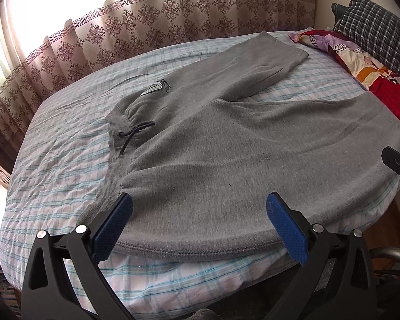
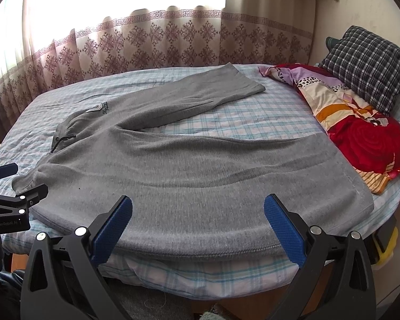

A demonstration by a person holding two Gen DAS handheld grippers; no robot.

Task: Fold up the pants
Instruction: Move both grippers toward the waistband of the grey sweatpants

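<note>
grey sweatpants (image 1: 226, 144) spread flat on plaid bedsheet (image 1: 53, 160), legs splayed (waistband left) | left gripper (image 1: 200, 213) spread wide, empty, above near hem | right gripper (image 2: 198, 214) likewise released, over near leg

Bed (image 2: 226, 117) with a blue-white plaid sheet, wrinkled on the side left of the tools. Grey pants (image 2: 189, 170) lie flat on it, straight ahead of both tools; near leg runs along the bed edge just under the tool tips, far leg angles away to the right, waistband to the left. Far right: floral quilt (image 2: 360, 133) bunched on the sheet, checked pillow (image 2: 368, 64) behind it.
</note>
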